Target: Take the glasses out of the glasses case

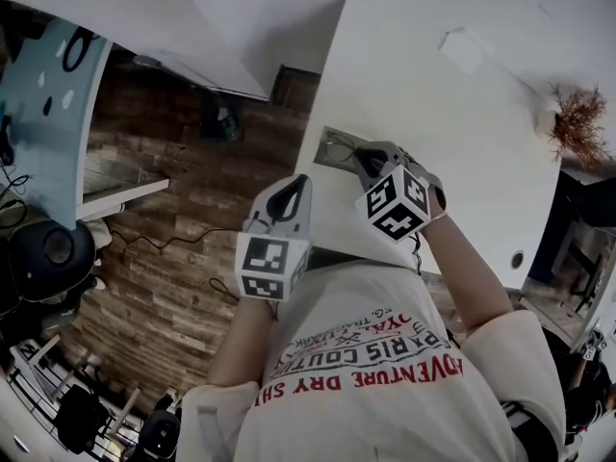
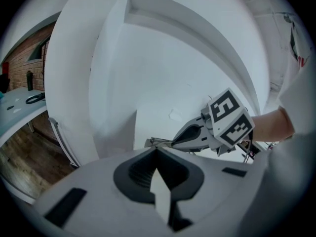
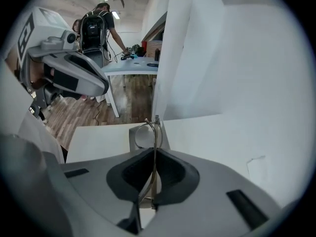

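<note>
**Glasses pinched in the right claw, over the case at the table's near edge**

The glasses (image 3: 155, 132) are thin wire-framed ones, standing on edge between the right gripper's (image 3: 155, 149) jaws, which are closed tight on the frame. Only one lens ring and a strip of wire show past the tips. The rest is hidden inside the jaws.

Just behind the ring lies the grey case (image 3: 133, 142), open side up. Whether the glasses touch it or hang clear of it cannot be told. From the head view the case (image 1: 320, 158) is a small box near the edge of the white table (image 1: 462, 114), and the wire loops are barely visible.

The left gripper (image 2: 157, 149) is held beside the right one, off the table's edge. Its jaws meet at the tips and nothing shows between them.

The person's printed shirt (image 1: 375, 354) fills the bottom of the head view and hides the forearms in part. A wooden floor (image 1: 164, 258) lies to the left.
</note>
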`<state>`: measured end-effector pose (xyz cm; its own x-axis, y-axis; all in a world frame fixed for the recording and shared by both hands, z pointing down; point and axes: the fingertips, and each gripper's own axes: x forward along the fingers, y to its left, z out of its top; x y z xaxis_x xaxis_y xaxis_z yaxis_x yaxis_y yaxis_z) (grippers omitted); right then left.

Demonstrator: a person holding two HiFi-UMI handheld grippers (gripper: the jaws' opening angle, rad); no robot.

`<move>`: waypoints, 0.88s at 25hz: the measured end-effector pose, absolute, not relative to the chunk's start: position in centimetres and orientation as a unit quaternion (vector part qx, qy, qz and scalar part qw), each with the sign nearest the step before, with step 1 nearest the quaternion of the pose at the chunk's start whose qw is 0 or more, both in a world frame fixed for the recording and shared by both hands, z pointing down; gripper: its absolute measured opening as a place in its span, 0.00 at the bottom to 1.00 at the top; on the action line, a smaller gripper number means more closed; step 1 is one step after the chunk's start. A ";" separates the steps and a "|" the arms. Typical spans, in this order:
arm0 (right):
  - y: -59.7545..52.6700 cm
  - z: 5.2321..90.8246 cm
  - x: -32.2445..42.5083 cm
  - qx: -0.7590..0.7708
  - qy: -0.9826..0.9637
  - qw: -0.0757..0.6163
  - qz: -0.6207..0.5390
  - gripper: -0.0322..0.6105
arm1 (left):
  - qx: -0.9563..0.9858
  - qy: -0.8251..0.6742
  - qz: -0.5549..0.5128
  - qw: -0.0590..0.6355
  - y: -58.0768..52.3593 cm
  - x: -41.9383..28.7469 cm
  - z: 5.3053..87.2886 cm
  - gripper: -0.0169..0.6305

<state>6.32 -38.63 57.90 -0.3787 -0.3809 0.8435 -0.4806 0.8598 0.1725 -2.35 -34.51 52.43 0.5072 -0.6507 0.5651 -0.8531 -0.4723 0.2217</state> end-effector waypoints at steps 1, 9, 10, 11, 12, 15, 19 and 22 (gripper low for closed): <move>-38.6 57.2 6.2 0.266 -0.831 0.486 0.049 0.09 | 0.834 -0.451 0.204 0.243 -34.6 -2.4 52.0 0.02; -37.3 51.1 6.3 0.336 -0.841 0.421 0.049 0.09 | 0.855 -0.444 0.186 0.192 -35.0 -2.2 48.0 0.02; -37.1 50.3 6.5 0.351 -0.840 0.410 0.050 0.09 | 0.860 -0.441 0.182 0.183 -35.1 -2.1 47.4 0.02; -36.9 49.4 6.6 0.367 -0.840 0.397 0.051 0.09 | 0.864 -0.437 0.177 0.175 -35.0 -2.1 46.7 0.02; -36.6 48.5 6.7 0.381 -0.839 0.384 0.053 0.09 | 0.868 -0.434 0.172 0.167 -34.8 -2.0 46.1 0.02; -35.5 45.7 6.9 0.423 -0.838 0.339 0.062 0.09 | 0.880 -0.424 0.158 0.143 -34.3 -1.8 43.9 0.02; -33.8 42.1 7.6 0.474 -0.834 0.272 0.077 0.09 | 0.893 -0.413 0.141 0.112 -33.5 -1.2 40.9 0.02; -32.8 39.6 8.1 0.511 -0.825 0.231 0.073 0.09 | 0.904 -0.401 0.122 0.087 -33.0 -0.9 38.6 0.02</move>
